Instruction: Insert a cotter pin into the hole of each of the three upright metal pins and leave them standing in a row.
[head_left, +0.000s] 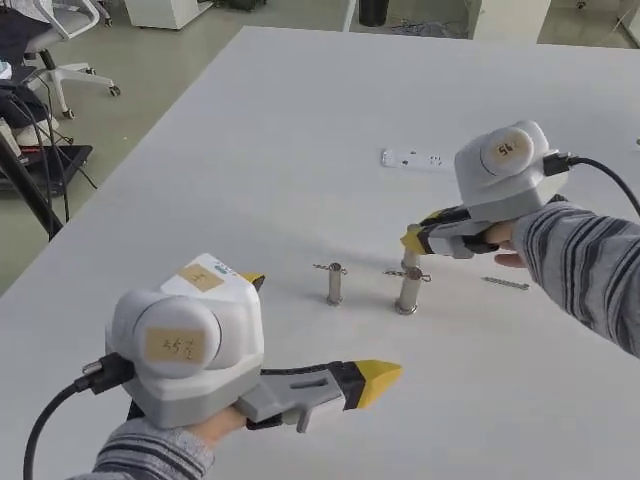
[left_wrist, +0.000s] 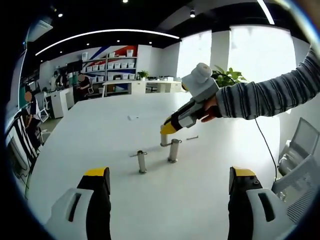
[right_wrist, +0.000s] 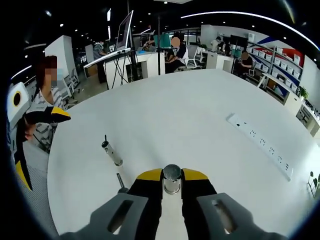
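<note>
Two upright metal pins stand on the white table, each with a cotter pin through its hole: the left pin and the middle pin. A third metal pin stands just behind the middle one, and my right gripper is shut on its top. A loose cotter pin lies flat to the right. My left gripper hovers open in front of the row, holding nothing.
A white power strip lies farther back on the table. Office chairs stand off the table's left side. Desks, shelves and people fill the room beyond the table.
</note>
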